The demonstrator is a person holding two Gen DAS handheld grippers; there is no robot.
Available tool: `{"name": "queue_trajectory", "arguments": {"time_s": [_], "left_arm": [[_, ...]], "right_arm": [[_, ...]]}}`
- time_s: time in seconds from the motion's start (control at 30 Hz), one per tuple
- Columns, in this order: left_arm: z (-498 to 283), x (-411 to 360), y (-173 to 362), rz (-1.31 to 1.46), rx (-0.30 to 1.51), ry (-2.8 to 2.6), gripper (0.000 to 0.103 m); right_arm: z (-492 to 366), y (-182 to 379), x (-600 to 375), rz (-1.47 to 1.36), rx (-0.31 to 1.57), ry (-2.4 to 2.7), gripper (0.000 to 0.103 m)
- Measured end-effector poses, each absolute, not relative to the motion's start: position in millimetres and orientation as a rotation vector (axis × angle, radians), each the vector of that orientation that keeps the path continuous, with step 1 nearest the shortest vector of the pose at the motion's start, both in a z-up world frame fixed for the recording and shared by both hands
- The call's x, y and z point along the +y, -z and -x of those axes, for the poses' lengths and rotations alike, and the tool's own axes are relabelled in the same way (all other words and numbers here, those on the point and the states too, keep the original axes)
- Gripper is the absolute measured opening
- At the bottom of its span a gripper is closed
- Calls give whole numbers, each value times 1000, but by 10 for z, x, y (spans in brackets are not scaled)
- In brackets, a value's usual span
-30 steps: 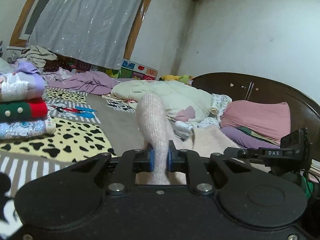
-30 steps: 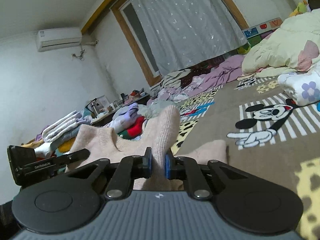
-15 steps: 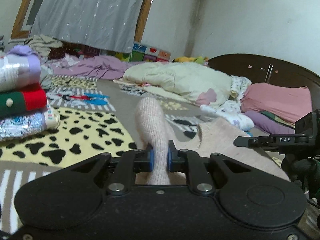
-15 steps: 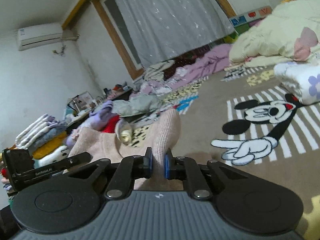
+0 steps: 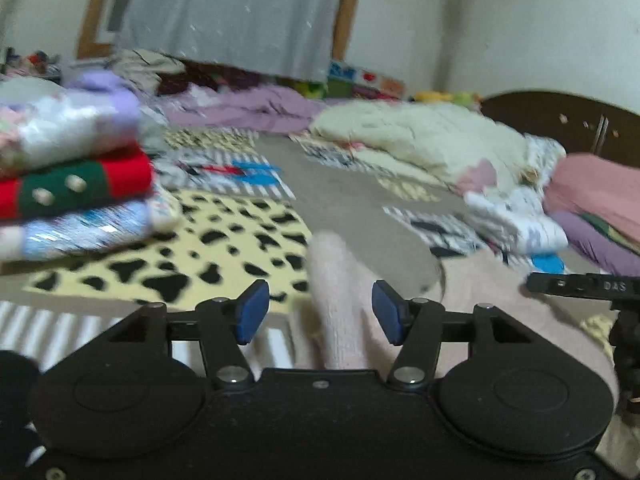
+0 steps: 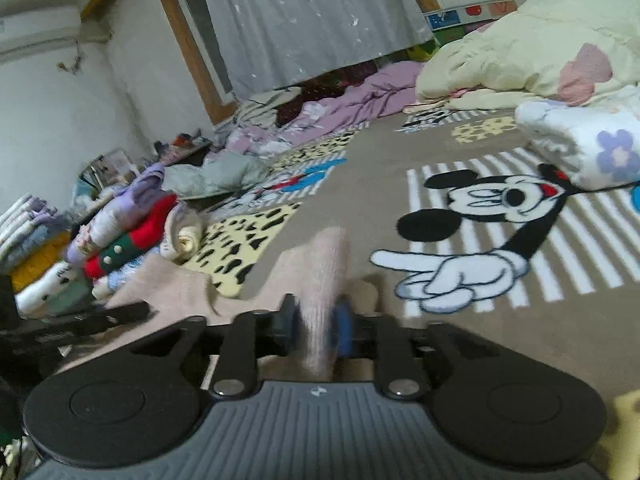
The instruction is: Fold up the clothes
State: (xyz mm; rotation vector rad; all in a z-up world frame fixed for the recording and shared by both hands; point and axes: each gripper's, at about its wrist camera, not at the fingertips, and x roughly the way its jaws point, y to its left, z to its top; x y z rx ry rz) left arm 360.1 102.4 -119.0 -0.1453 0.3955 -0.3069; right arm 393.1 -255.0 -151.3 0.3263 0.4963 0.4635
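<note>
A pale pink knit sweater [image 5: 340,304] lies on a cartoon-print bedspread [image 6: 472,320] in a cluttered bedroom, a raised fold of it standing between the fingers of each hand-held gripper. In the left wrist view, the left gripper [image 5: 316,312] has its blue pads [image 5: 252,312] spread well apart and its jaws are opening; the ridge of knit rises between them, but neither pad presses on it, so the fabric is released. In the right wrist view, the right gripper [image 6: 318,326] is blurred with motion; its jaws are also opening, the sweater's fold sits between the blue pads [image 6: 344,332] and appears close against them, though the blur makes it hard to tell whether they touch the cloth. The rest of the sweater spreads flat toward the near left of that view, just beside a stack of folded clothes [image 6: 120,240] topped in lilac, with a red-and-green garment in the middle. The same stack [image 5: 72,184] sits at the left in the left wrist view, resting on a yellow, black-spotted patch of the bedspread. A cream quilt [image 5: 424,140] is heaped at the far right, a pink pillow [image 5: 600,188] against the dark headboard [image 5: 560,120], and a grey curtain [image 5: 240,16] hangs across the far wall.
</note>
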Motion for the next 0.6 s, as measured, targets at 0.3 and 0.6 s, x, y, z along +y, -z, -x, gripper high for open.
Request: {"name": "queue_trajectory", "arguments": {"time_s": [0.3,0.6], "left_arm": [[-3378,465,1354,-55,557,411,60],[-3608,585,1246,-31,525,412,62]], "right_arm": [[-3320,1110,-2370,-129,381,-580,37],[-3265,1373,-1929,72,544,-595,39]]}}
